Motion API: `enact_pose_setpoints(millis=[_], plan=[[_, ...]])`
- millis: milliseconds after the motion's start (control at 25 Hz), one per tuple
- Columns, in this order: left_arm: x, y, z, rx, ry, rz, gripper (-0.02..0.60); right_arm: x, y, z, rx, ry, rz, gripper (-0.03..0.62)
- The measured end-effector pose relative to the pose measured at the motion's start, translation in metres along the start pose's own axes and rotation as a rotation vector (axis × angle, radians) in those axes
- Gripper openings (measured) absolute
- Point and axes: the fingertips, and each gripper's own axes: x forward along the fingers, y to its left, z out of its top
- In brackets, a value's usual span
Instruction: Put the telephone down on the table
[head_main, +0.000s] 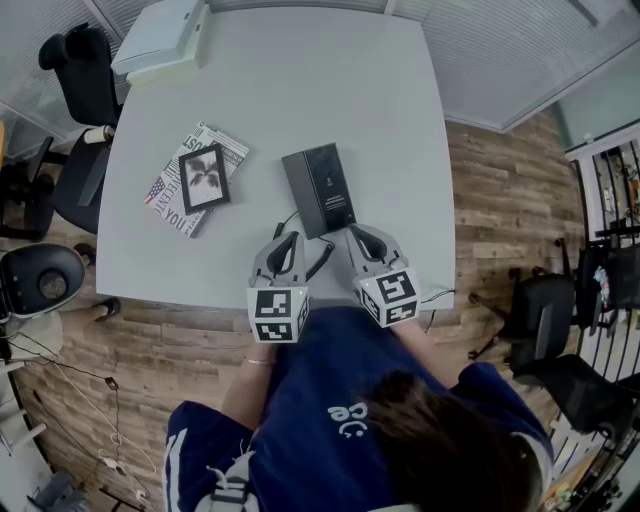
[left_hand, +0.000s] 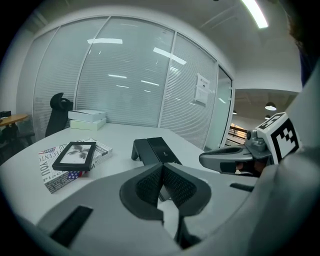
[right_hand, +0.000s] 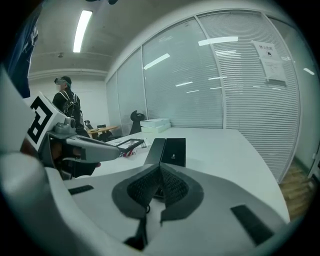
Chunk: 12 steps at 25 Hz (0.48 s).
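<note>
From the head view, the black telephone (head_main: 319, 188) sits on the grey table (head_main: 300, 90), its slanted face up, in the half of the table nearest the person holding the tools. The left gripper (head_main: 289, 239) lies just beside the telephone's near left corner. The right gripper (head_main: 353, 233) lies just beside its near right corner. Both rest close to the table's near edge. A dark cord (head_main: 321, 259) runs from the telephone's near end back between the two tools. To the telephone's left, a small black picture frame (head_main: 204, 178) lies on a folded newspaper (head_main: 178, 205). Well beyond the telephone, at the far left corner, white boxes (head_main: 160, 35) are stacked.

In the left gripper view, the left gripper (left_hand: 162, 169) has its ribbed pads (left_hand: 147, 186) pressed flat against each other, pinching nothing. The telephone (left_hand: 155, 149) stands on the table just past the tips. The picture frame (left_hand: 76, 154) and the newspaper (left_hand: 50, 172) lie to its left, the white boxes (left_hand: 87, 119) far behind. The right gripper (left_hand: 230, 160) reaches in on the telephone's right.

In the right gripper view, the right gripper (right_hand: 160, 172) also has its pads (right_hand: 175, 189) squeezed together on nothing. The telephone (right_hand: 170, 149) sits just ahead of the tips. The left gripper (right_hand: 92, 148) lies to the telephone's left, the picture frame (right_hand: 131, 144) beyond it.
</note>
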Motion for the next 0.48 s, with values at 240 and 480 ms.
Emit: enact_pose_setpoints(millis=[240, 480], plan=[[-0.0048, 0.0031, -0.0044, -0.024, 0.000, 0.012, 0.005, -0.0007, 0.0031, -0.0030, -0.014, 0.017, 0.005, 0.009], [-0.0090, 0.0035, -0.0078, -0.019, -0.003, 0.016, 0.005, -0.0017, 0.0102, -0.0045, -0.032, 0.010, 0.023, 0.008]])
